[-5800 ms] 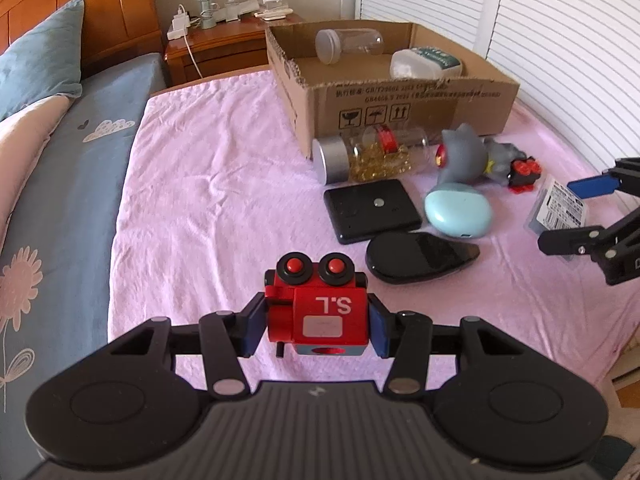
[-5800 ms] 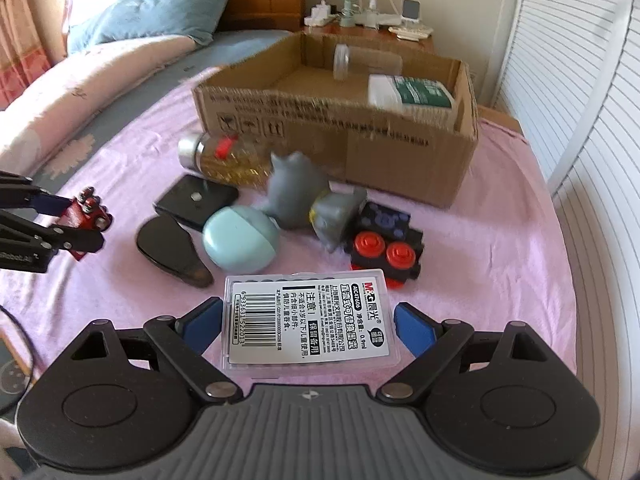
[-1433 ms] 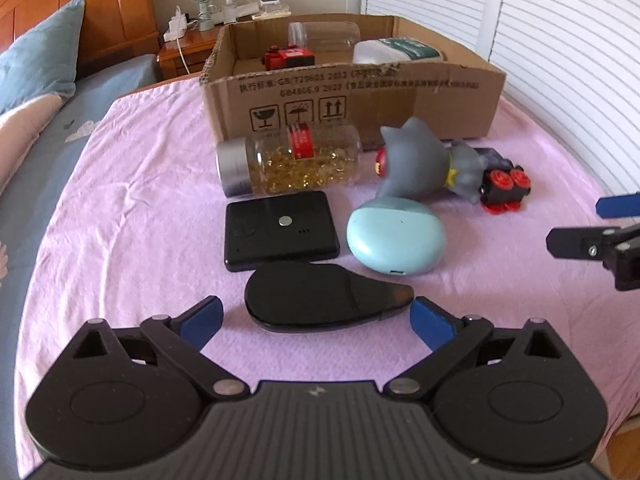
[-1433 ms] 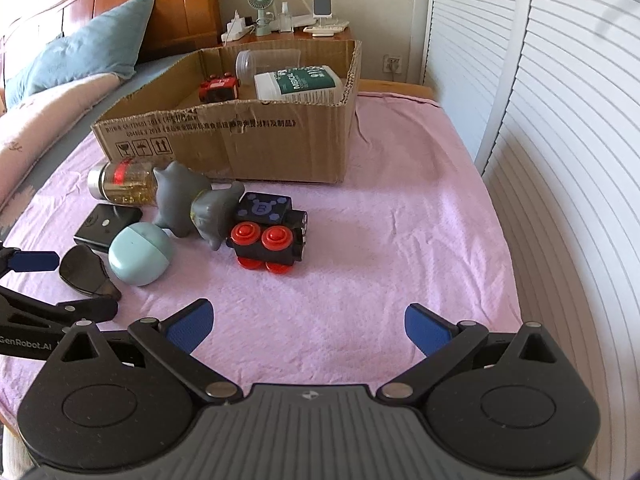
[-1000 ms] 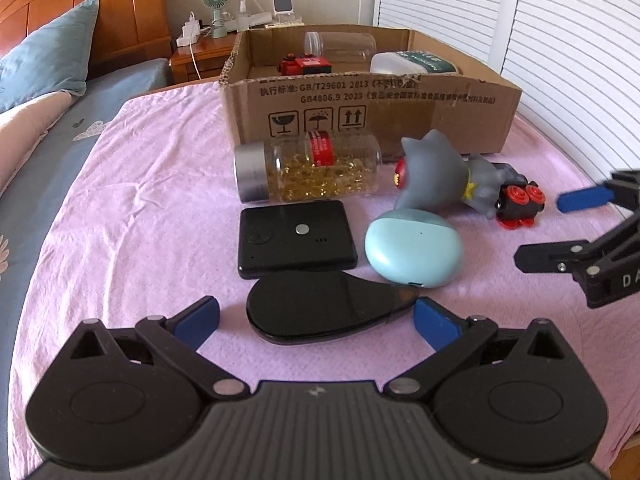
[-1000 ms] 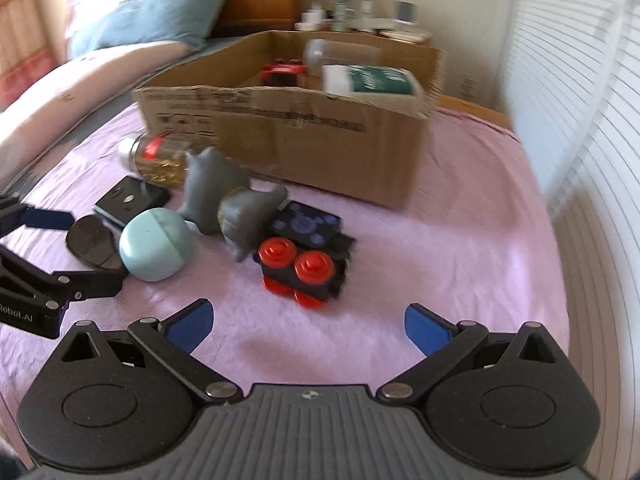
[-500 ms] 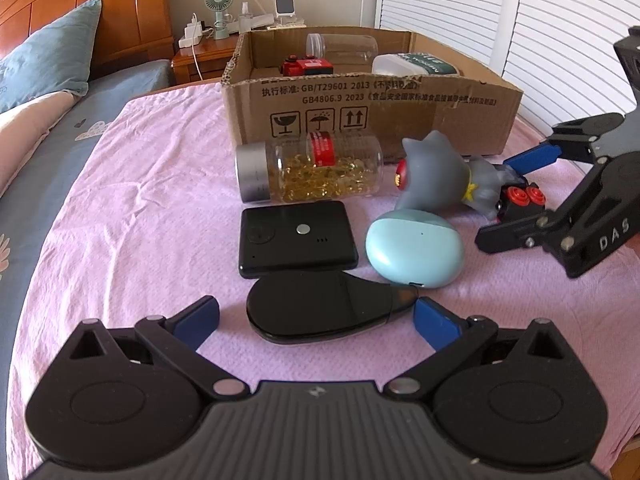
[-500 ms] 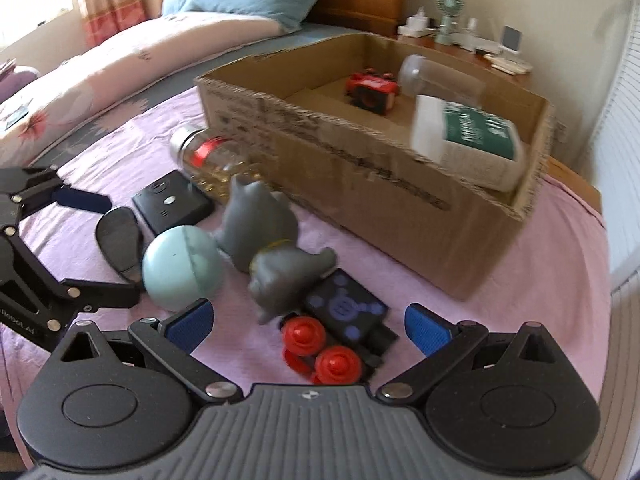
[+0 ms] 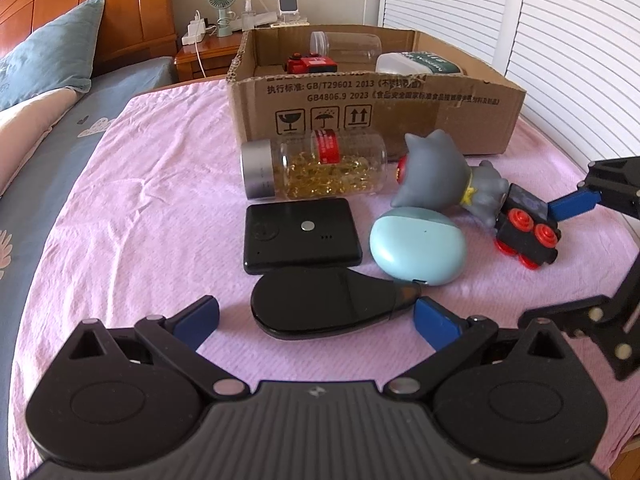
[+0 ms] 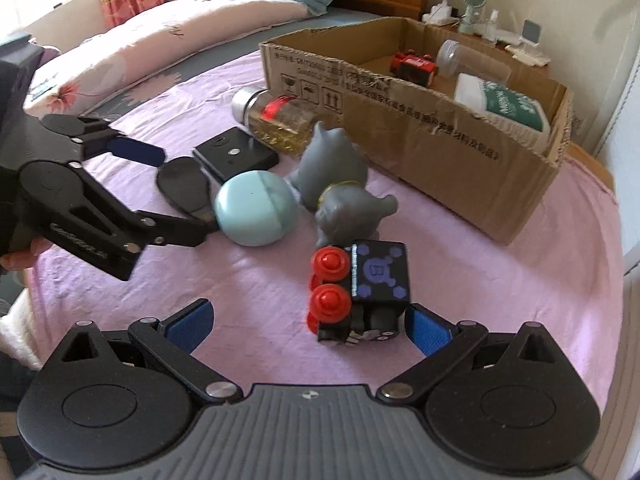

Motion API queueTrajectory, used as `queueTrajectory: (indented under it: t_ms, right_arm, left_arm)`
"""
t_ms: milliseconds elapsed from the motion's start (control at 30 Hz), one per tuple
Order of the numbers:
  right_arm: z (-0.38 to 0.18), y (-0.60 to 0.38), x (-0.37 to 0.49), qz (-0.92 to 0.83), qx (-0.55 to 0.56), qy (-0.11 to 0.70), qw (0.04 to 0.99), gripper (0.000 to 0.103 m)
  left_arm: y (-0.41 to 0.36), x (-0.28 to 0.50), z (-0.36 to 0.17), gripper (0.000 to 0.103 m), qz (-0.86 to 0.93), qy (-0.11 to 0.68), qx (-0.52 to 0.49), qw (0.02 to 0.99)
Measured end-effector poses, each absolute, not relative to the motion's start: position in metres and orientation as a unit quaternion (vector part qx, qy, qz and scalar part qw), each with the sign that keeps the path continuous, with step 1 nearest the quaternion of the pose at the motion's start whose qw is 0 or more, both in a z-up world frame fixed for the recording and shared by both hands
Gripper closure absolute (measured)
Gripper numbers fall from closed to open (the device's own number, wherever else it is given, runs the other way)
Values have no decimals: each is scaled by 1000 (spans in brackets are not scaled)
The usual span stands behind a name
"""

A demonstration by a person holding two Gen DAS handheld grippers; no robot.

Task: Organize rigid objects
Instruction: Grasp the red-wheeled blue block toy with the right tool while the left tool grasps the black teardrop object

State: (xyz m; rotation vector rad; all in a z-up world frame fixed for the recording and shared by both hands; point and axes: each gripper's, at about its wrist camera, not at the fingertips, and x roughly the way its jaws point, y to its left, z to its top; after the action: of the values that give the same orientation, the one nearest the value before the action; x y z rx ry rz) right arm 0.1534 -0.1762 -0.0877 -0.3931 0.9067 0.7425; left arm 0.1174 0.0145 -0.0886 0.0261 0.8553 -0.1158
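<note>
My left gripper (image 9: 318,318) is open low over the pink sheet, its blue pads on either side of a flat black teardrop-shaped case (image 9: 328,304). My right gripper (image 10: 308,326) is open too, straddling a black toy train with red wheels (image 10: 360,292), which sits close to its right pad. Between them lie a light-blue oval case (image 9: 416,248), a black rectangular device (image 9: 302,236), a grey toy figure (image 9: 440,176) and a pill bottle (image 9: 316,164). Behind stands the cardboard box (image 9: 376,108) holding a red toy train (image 9: 312,65), a clear jar (image 9: 346,46) and a white bottle (image 9: 416,65).
Pillows (image 10: 168,44) and a wooden headboard (image 9: 92,8) lie to the left. A nightstand (image 9: 208,50) with a small fan stands behind the box. White shutters (image 9: 560,40) run along the right, close to the bed's edge.
The red toy train that the left gripper held now lies in the box. The right gripper, once shut on a plastic pack, has swung in around the black toy train. The left gripper barely moved.
</note>
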Motion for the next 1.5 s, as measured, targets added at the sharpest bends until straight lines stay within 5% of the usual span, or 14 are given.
queueTrajectory:
  t_ms: [367,633,900,1167,1500]
  right_arm:
    - [-85,-174,165,303,-178,407,843,39]
    - [-83,-188,164,191,-139,420,876,44]
    - [-88,-190,148,137,-120,416,891,37]
    - [-91,-185,141,124,-124,411,894,14]
    - [-98,-202,157,168,-103,418,887,0]
  left_arm:
    - [14,118,-89,0,-53,417,11,907]
    - [12,119,-88,0,-45,420,8,906]
    - [7,123,-89,0,-36,415,2,909]
    - [35,110,-90,0,-26,414,-1,910]
    - [33,113,-90,0,-39,406,4,913]
